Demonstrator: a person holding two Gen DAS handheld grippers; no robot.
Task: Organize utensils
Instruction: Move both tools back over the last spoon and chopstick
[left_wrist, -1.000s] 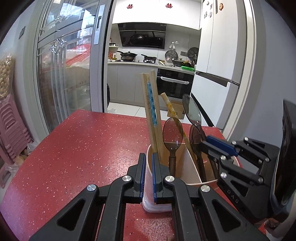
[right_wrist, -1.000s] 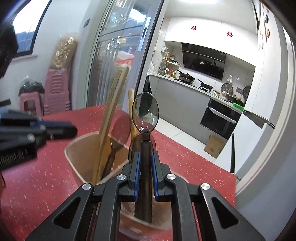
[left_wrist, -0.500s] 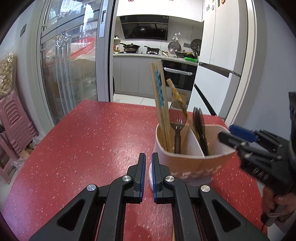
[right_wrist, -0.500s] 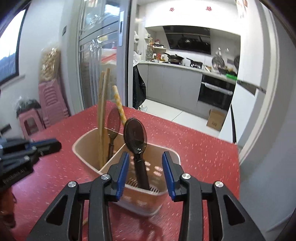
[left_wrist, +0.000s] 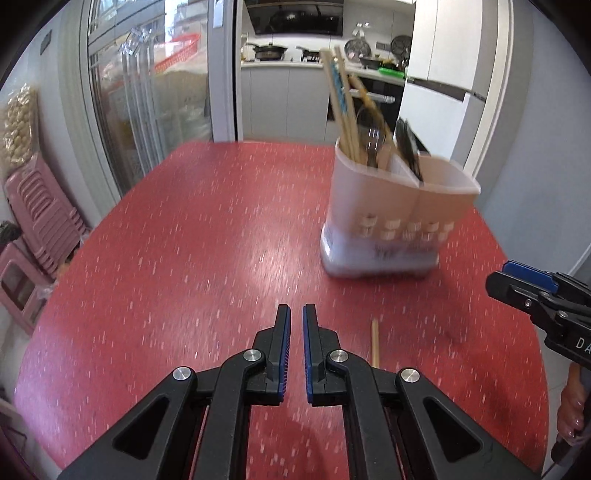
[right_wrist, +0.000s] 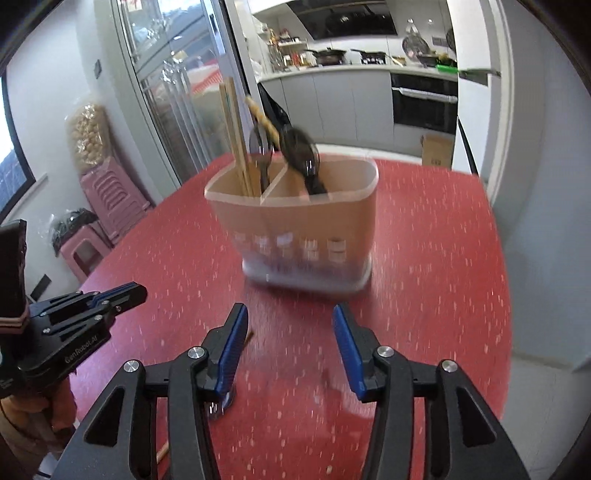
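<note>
Pulled back from the utensil holder (right_wrist: 295, 229), both grippers. Right gripper (right_wrist: 291, 339) off the dark spoon (right_wrist: 301, 155) (now in the holder's right compartment), jaws opening, nothing between. Left gripper (left_wrist: 294, 332) shut, empty. Holder at one o'clock on the red table (left_wrist: 184, 240); loose chopstick (left_wrist: 375, 341) just right of the left gripper.

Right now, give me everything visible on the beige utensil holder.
The beige translucent plastic utensil holder stands upright on the red speckled table, with a paler base and a row of small slots low on its wall. A divider splits it into two compartments: one holds wooden chopsticks and a dark spoon, the other a dark spoon. Neither claw touches it.
</note>
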